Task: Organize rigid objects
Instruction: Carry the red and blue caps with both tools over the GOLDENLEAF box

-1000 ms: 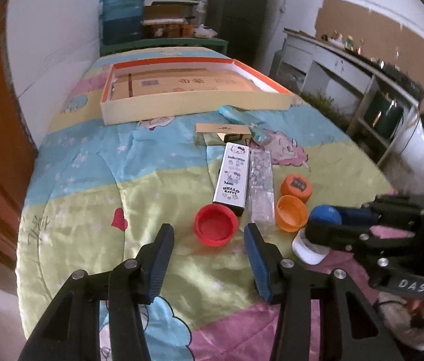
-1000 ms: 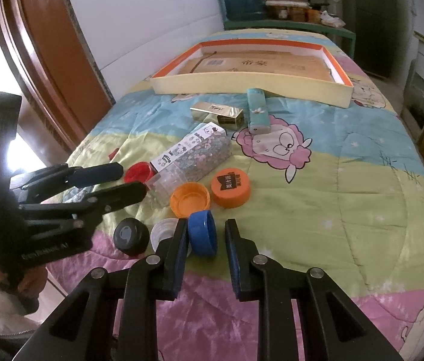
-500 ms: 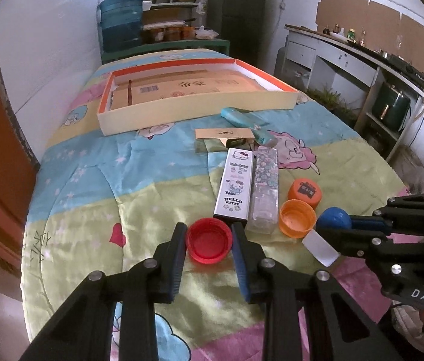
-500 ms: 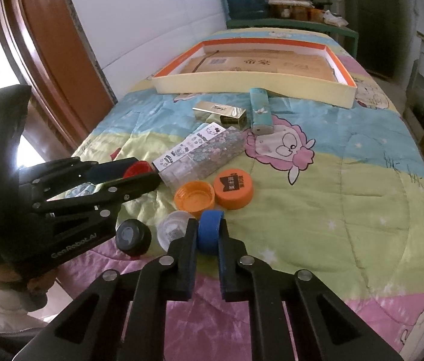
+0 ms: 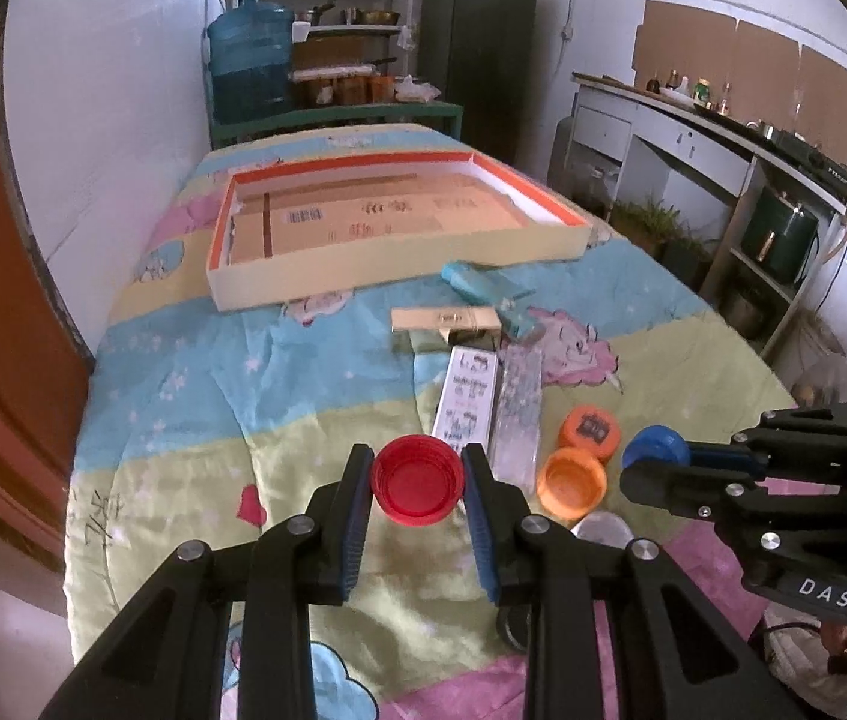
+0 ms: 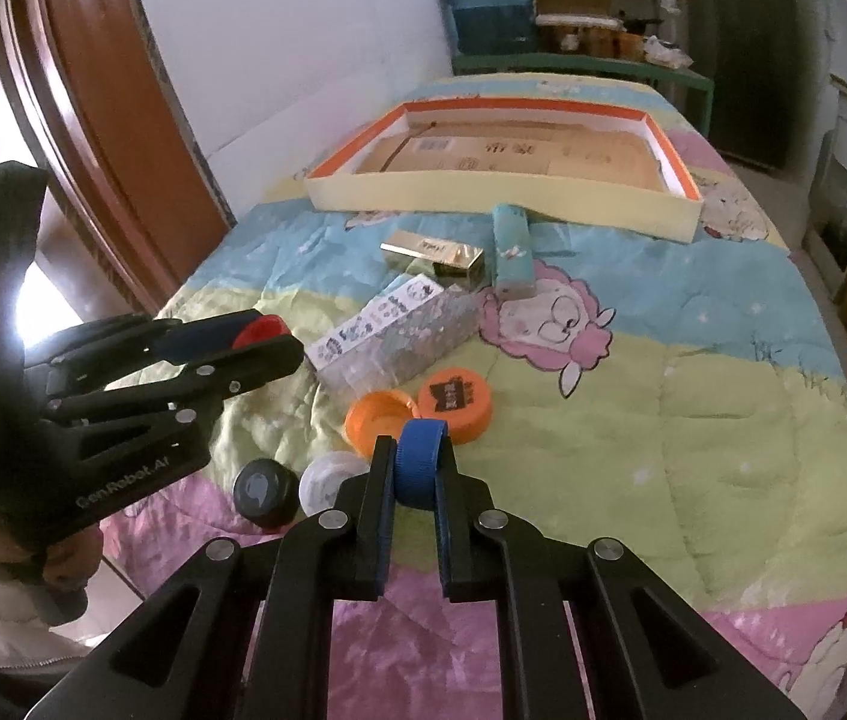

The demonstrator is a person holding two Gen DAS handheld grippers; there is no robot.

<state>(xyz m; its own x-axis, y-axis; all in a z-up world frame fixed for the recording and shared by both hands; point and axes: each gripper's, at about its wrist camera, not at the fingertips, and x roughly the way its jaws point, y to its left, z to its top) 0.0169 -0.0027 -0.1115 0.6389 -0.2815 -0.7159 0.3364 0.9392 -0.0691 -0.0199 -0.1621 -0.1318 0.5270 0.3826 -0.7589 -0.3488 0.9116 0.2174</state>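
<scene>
We hold the red cap [image 5: 418, 487] across its ribbed rim in the left gripper [image 5: 417, 483], jaws closed on it above the quilt [image 5: 183, 420]. The right gripper [image 6: 417, 468] clamps the blue cap [image 6: 420, 465] on edge, flat faces against the pads. Both caps appear to be light, stiff plastic; the ribbing should resist slipping. The shallow cardboard tray [image 5: 363, 264] lies well beyond.

Red cap [image 5: 418, 487]: hollow side up, clamped between left gripper [image 5: 417, 480] pads. Blue cap [image 6: 420, 463]: on edge, pinched in right gripper [image 6: 417, 471]. Orange caps [image 6: 376, 417] [image 6: 455, 399] touching on quilt, one hollow up, one label up. White cap [image 6: 327, 480], black cap [image 6: 264, 491] beside.
</scene>
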